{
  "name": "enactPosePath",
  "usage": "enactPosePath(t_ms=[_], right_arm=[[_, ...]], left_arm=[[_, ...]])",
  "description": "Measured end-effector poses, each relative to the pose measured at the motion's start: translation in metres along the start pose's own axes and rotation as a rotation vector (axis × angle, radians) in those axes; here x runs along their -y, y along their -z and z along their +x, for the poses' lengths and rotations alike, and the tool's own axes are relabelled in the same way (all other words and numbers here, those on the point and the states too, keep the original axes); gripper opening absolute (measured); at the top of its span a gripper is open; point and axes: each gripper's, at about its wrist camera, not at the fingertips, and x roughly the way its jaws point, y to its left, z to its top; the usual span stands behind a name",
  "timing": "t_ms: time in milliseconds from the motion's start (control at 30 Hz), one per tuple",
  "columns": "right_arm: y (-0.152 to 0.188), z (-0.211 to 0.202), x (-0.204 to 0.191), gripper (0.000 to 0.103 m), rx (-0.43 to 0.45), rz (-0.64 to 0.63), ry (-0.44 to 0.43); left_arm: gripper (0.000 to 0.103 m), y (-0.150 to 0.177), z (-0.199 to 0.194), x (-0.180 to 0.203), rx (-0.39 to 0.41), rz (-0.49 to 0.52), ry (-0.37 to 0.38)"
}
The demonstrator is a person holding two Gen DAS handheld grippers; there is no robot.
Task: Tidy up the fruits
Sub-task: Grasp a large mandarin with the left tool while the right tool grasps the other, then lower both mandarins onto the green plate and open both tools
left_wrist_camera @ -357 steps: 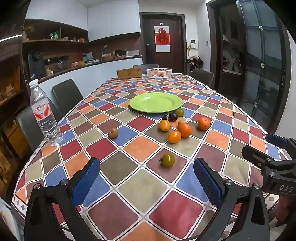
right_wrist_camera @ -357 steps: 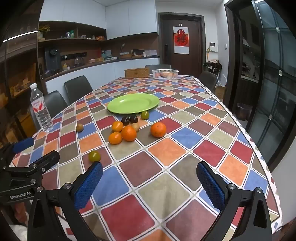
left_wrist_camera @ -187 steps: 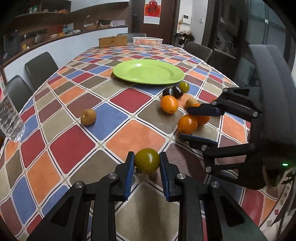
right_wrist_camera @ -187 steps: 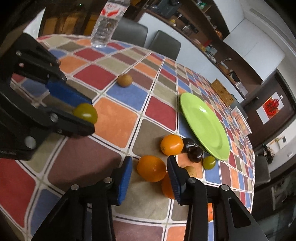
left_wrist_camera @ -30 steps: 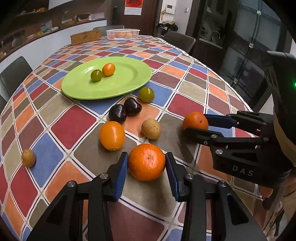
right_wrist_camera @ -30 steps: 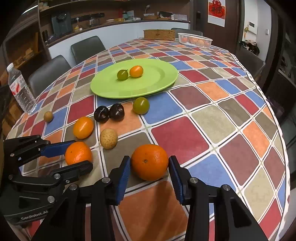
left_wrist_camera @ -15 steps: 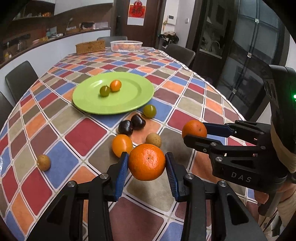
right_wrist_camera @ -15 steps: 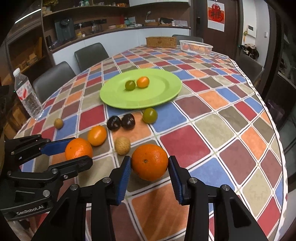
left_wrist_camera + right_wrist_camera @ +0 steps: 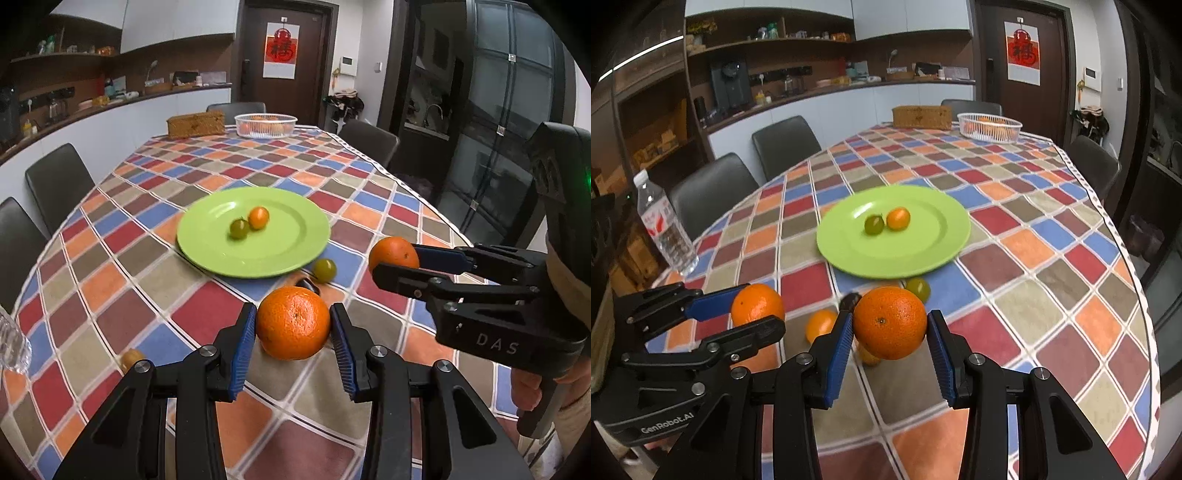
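- Left tongs point(image 9: 293, 343): clamped on a large orange point(image 9: 293, 322); both blue pads press on its sides. The fruit hangs clear of the counter point(image 9: 122, 258).
- Right tongs point(image 9: 890, 347): clamped on a second orange point(image 9: 890, 322), pads tight on both flanks, fruit off the cloth.
- In the left wrist view, the right tongs stand to the right, with their orange just beside the near right rim of the green plate point(image 9: 288, 251).
- In the right wrist view, the left tongs stand to the left, near the water bottle point(image 9: 665, 225).
- Green plate: on the checkered cloth, mid-counter, far of both tongs. It carries a small green fruit point(image 9: 239, 228) and a small orange fruit point(image 9: 258, 218), touching each other, near the plate's centre.
- Loose fruit on the cloth: a green tomato point(image 9: 324, 269) just beside the near rim of the plate; a dark plum point(image 9: 308, 285) near it, mostly hidden behind the held orange; a small orange fruit point(image 9: 820, 325) between the two tongs; a brown fruit point(image 9: 131, 359) at the near left.
- Far end of the counter: a white mesh basket point(image 9: 266, 125) and a brown box point(image 9: 195, 123), side by side.
- Dark chairs point(image 9: 785, 142) line the left side.
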Motion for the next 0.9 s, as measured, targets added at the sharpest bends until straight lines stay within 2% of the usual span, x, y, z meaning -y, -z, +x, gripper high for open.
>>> enactPosePath(t_ms=[367, 900], right_arm=[[-0.036, 0.013, 0.002, 0.042, 0.042, 0.003, -0.007], [-0.072, 0.073, 0.024, 0.042, -0.033, 0.032, -0.019]], left_arm=[[0.039, -0.032, 0.015, -0.014, 0.026, 0.035, -0.026], [0.039, -0.069, 0.071, -0.039, -0.027, 0.03, -0.011]])
